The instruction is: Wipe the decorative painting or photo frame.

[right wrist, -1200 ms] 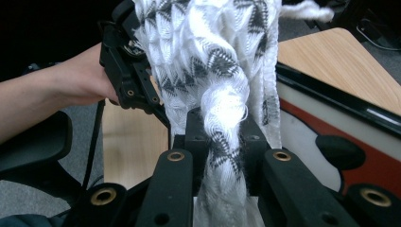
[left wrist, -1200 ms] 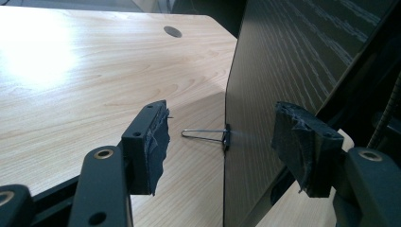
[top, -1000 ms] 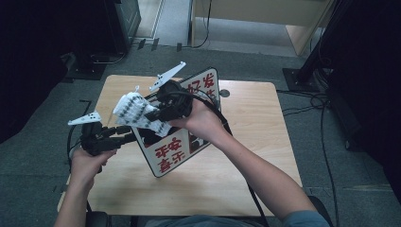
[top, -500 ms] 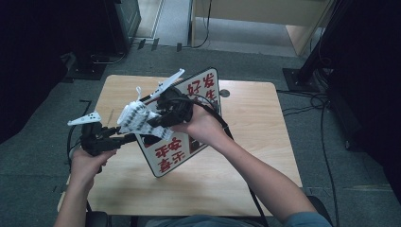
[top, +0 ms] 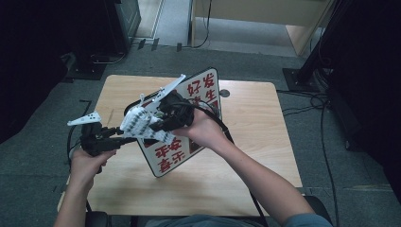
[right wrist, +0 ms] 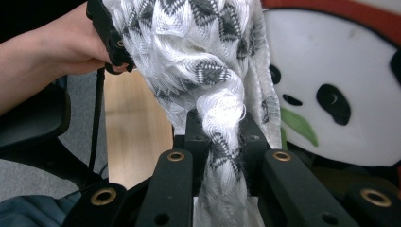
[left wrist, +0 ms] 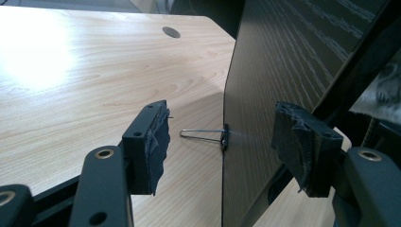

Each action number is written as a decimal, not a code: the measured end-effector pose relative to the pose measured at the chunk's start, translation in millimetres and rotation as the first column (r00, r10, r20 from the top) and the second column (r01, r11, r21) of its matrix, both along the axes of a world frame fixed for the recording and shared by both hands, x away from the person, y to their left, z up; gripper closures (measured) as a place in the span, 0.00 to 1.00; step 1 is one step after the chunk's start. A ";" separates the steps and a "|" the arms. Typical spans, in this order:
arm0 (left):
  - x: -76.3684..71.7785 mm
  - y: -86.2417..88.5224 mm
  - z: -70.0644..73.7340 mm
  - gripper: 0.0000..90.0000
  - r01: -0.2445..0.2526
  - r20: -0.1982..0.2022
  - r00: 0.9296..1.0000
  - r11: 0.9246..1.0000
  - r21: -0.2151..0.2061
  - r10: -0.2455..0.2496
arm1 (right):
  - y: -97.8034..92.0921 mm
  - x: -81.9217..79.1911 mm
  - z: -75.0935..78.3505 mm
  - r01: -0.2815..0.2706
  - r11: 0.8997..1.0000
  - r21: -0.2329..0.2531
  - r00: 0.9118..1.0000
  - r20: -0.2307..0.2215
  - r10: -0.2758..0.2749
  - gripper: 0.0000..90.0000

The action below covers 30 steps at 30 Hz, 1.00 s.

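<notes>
- The right claw is pressed together on a twisted white cloth with a grey zigzag pattern; the pinched rope of fabric runs up between the jaws and fans out above them.
- In the high view the cloth hangs in the air above the counter, just in front of a tilted sign board with red characters.
- The long axis of the cloth runs from the right claw toward the person's left, slightly downward.
- The left claw is spread; its pads grip nothing.
- Between the spread jaws stands the dark back edge of the board, carrying a small wire binder clip whose loop points toward the left pad.
- The left claw sits just below and beside the free end of the cloth; the next move likely depends on this closeness.
- The board's front shows a panda face behind the cloth.
</notes>
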<state>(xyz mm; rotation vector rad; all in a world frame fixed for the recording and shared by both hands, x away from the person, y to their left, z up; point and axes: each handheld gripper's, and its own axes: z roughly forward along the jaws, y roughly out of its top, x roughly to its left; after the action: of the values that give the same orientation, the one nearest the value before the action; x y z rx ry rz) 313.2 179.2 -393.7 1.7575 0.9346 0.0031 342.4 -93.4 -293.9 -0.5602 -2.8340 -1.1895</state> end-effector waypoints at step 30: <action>-0.6 -0.6 -1.5 0.42 -0.001 -0.007 1.000 1.000 0.001 0.001 | -1.3 -5.3 -33.2 -0.002 1.000 -0.022 0.999 -0.046 0.001 0.89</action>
<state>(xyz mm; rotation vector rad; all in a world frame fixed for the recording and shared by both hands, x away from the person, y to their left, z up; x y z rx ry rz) 312.6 178.6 -395.2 1.7591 0.9408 -0.0021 337.2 -94.8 -327.1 -0.5791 -2.8120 -1.1320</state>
